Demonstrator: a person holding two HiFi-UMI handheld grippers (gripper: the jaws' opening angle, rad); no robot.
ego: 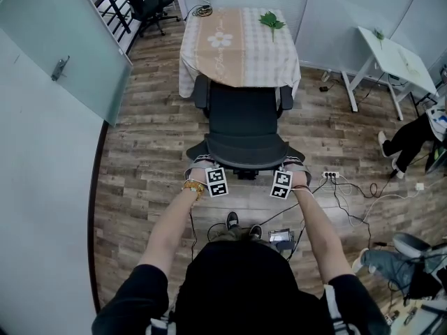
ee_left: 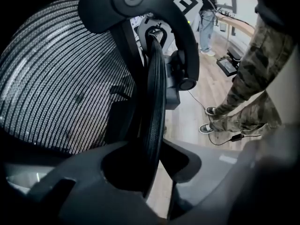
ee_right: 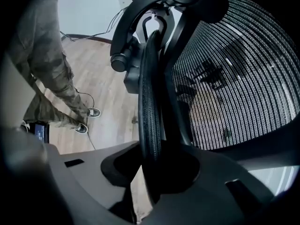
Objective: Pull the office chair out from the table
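Wood-plank floor (ego: 154, 131), with a cloth-covered desk (ego: 241, 44) at the far wall. The chair (ego: 243, 117) faces the desk, its seat front and armrests at the cloth's edge. The left gripper (ego: 200, 166) and right gripper (ego: 297, 167) sit at the two top corners of the chair's back. Each gripper view shows the jaws clamped on the rim (ee_left: 154, 102) of that back. Assessment: grip made, pull largely outstanding. The chair is not yet clear of the desk.

My right gripper (ee_right: 150, 172) clamps the chair rim (ee_right: 150, 93) at six o'clock; mesh (ee_right: 234, 78) fills two o'clock, camouflage legs (ee_right: 44, 64) at nine.
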